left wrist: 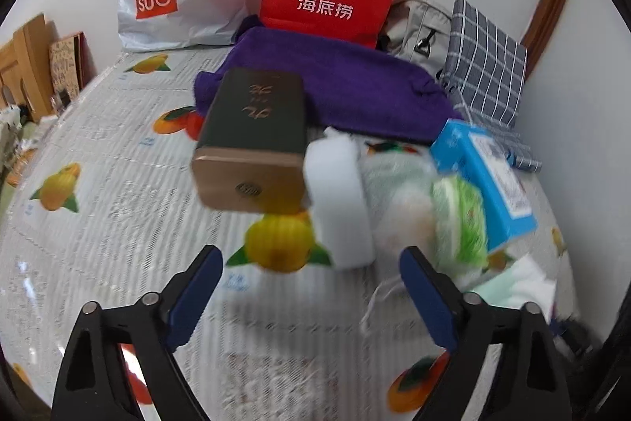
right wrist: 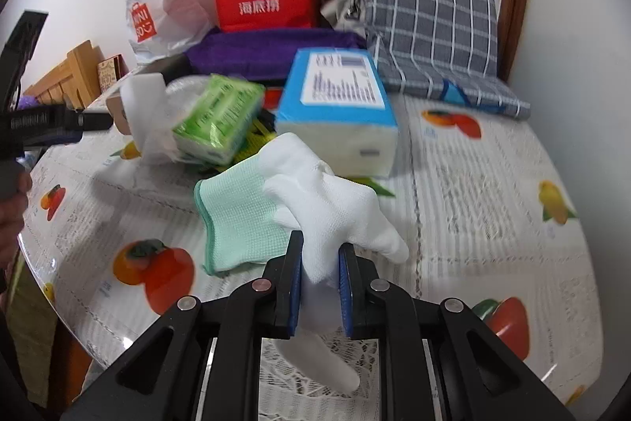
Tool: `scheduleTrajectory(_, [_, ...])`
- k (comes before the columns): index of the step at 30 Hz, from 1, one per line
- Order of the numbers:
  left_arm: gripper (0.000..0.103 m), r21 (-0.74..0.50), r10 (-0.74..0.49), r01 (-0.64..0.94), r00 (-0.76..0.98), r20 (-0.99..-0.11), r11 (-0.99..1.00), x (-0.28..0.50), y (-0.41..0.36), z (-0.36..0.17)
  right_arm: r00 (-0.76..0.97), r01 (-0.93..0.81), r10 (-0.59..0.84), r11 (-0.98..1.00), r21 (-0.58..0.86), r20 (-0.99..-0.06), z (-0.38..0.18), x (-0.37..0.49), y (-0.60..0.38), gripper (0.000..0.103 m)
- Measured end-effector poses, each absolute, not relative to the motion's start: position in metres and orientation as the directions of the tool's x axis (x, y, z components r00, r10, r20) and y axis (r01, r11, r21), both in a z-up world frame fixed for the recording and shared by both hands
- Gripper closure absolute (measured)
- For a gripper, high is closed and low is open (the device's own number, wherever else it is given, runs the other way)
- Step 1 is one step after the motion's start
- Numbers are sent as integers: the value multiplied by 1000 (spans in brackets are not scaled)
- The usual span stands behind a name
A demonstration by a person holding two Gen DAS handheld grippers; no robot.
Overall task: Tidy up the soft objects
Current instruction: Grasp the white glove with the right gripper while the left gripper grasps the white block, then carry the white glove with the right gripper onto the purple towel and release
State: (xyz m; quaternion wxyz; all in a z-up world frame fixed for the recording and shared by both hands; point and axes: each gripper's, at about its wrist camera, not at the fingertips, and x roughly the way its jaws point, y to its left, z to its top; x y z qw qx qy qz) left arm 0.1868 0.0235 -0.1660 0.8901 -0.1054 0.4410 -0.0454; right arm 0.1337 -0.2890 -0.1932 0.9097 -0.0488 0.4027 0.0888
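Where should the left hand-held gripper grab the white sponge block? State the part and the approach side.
Grip the white sponge block across its narrow thickness at the near end, coming straight forward with the open left hand-held gripper. It stands on edge between the brown box and the tissue packs.

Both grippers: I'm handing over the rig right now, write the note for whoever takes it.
Right gripper: shut on the white glove, lifted over the mint cloth.
Left gripper: open, empty, fingers aimed at the white sponge beside the dark box.
On the table: green tissue pack, blue tissue pack, purple towel, checked cloth.
Done: glove picked up.
Left: place the glove, sort the rest.
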Motion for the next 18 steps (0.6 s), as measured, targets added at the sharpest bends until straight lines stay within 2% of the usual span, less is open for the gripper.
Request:
scheduleTrajectory(3, [30, -259, -196, -19, 600, -775, 966, 199, 21, -169, 646, -199, 136, 980, 7, -751, -202, 139, -291, 85])
scheduleTrajectory(7, [31, -298, -211, -47, 601, -771, 953, 212, 20, -174, 632, -190, 141, 981, 23, -762, -211, 143, -294, 82])
scheduleTrajectory(11, [32, -301, -208, -57, 600, -772, 952, 221, 16, -176, 633, -169, 156, 984, 60, -758, -214, 147, -304, 67])
scheduleTrajectory(12, [39, -300, -209, -57, 596, -775, 952, 224, 15, -178, 635, -163, 162, 984, 74, -755, -214, 149, -306, 66])
scheduleTrajectory(13, [55, -306, -214, -59, 590, -779, 950, 227, 15, -180, 639, -161, 168, 983, 82, -751, -214, 150, -308, 66])
scheduleTrajectory(15, [74, -333, -236, -64, 581, -779, 941, 230, 17, -184, 646, -168, 167, 983, 74, -745, -215, 151, -307, 66])
scheduleTrajectory(16, [75, -367, -270, -56, 578, -770, 929, 230, 18, -186, 650, -172, 163, 983, 66, -742, -215, 151, -306, 66])
scheduleTrajectory(18, [76, -357, -262, -54, 579, -772, 933, 228, 18, -185, 655, -176, 164, 983, 62, -738, -215, 152, -306, 67])
